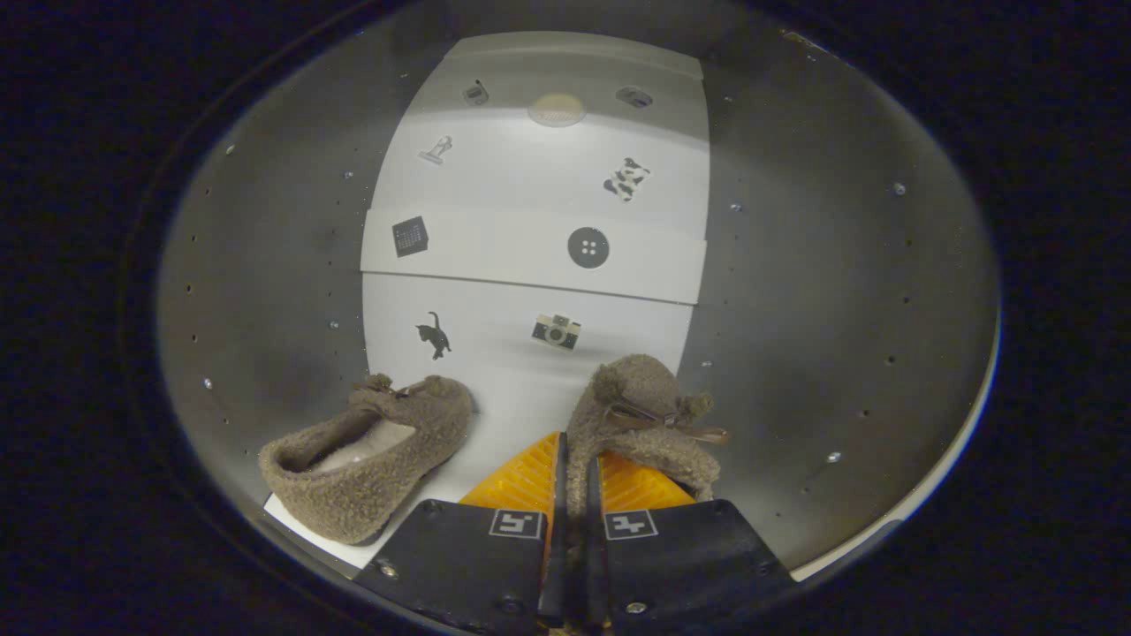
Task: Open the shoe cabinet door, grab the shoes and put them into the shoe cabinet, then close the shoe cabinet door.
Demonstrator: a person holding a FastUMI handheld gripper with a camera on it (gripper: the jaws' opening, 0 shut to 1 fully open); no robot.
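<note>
Gripper view: one slipper (641,415) is pinched by the gripper (574,486); released unevenly, it could topple.

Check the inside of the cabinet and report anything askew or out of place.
The two slippers don't sit as a pair. The left slipper rests on the white liner, toe turned inward. The right slipper is pinched at its edge between the shut fingers of the gripper. Nothing looks spilled or damaged.

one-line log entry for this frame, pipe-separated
stage: placing in cabinet | tool: shut on right slipper | left slipper: on shelf liner, apart | door: open
</note>
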